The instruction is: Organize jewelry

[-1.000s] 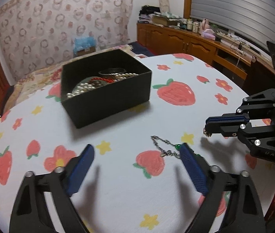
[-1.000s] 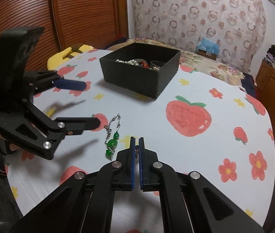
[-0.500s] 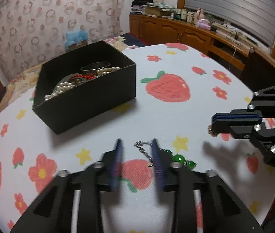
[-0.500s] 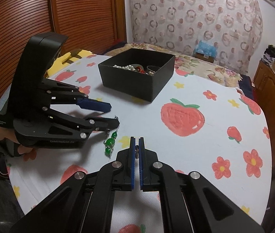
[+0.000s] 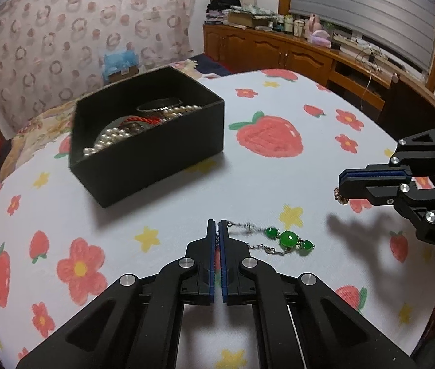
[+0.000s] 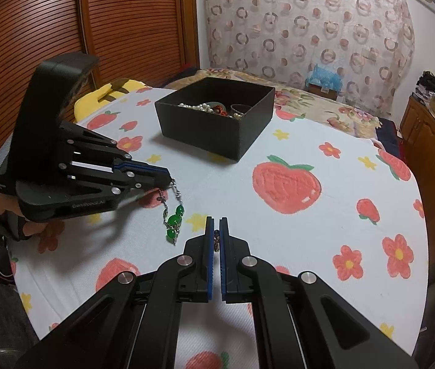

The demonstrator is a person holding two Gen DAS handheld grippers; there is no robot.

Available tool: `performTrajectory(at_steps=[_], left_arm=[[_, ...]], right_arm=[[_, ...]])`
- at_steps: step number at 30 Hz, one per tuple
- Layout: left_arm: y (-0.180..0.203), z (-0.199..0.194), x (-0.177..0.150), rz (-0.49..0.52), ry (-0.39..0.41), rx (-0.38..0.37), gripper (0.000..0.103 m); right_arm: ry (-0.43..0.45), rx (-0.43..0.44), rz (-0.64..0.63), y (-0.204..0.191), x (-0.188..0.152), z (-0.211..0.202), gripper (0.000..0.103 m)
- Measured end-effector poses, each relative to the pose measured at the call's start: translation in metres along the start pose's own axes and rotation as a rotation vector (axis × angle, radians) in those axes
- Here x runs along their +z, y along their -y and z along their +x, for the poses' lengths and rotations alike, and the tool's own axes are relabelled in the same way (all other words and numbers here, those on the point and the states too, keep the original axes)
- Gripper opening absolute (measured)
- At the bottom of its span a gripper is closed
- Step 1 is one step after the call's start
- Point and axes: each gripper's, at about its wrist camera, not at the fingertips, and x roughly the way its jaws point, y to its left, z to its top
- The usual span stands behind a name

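A silver chain bracelet with green stones (image 5: 288, 239) lies on the strawberry-print tablecloth. My left gripper (image 5: 217, 226) is shut on the chain end; in the right wrist view (image 6: 168, 181) the bracelet (image 6: 173, 220) hangs from it, partly lifted. My right gripper (image 6: 216, 230) is shut on a small metal jewelry piece (image 6: 216, 240), which also peeks out at its tip in the left wrist view (image 5: 338, 196). A black open box (image 5: 150, 141) holding pearls, a red cord and a bangle stands farther back on the table; it also shows in the right wrist view (image 6: 214, 123).
The round table (image 6: 325, 233) ends close on all sides. A bed with floral cover (image 6: 309, 98) lies behind it, wooden cabinets (image 5: 294, 52) on one side and a slatted wooden door (image 6: 110, 24) on the other.
My left gripper went from wide open to shut on the bracelet's chain and has raised that end. My right gripper stayed shut and nearly still.
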Motion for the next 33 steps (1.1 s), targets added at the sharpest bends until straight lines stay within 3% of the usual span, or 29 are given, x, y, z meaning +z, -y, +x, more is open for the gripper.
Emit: performTrajectory(at_steps=[11, 18, 23, 26, 29, 33], left_arm=[[-0.010, -0.049, 0.016, -0.021, 0.125, -0.001, 0.000], [-0.003, -0.037, 0.007, -0.052, 0.078, -0.037, 0.000], [0.017, -0.019, -0.001, -0.057, 0.050, -0.056, 0.027], [0.027, -0.010, -0.002, -0.054, 0.028, -0.051, 0.028], [0.032, -0.002, -0.001, -0.055, 0.015, -0.027, 0.036], [0.035, 0.008, -0.002, -0.038, -0.009, 0.037, 0.036]], right_arm=[[0.028, 0.009, -0.003, -0.007, 0.012, -0.003, 0.004], [0.041, 0.003, 0.002, -0.006, 0.013, -0.007, 0.004], [0.041, -0.015, 0.015, 0.001, 0.007, -0.011, 0.004], [0.042, -0.020, 0.022, 0.005, 0.004, -0.014, 0.004], [0.043, -0.021, 0.028, 0.006, 0.003, -0.015, 0.004], [0.044, -0.018, 0.029, 0.007, 0.002, -0.014, 0.004]])
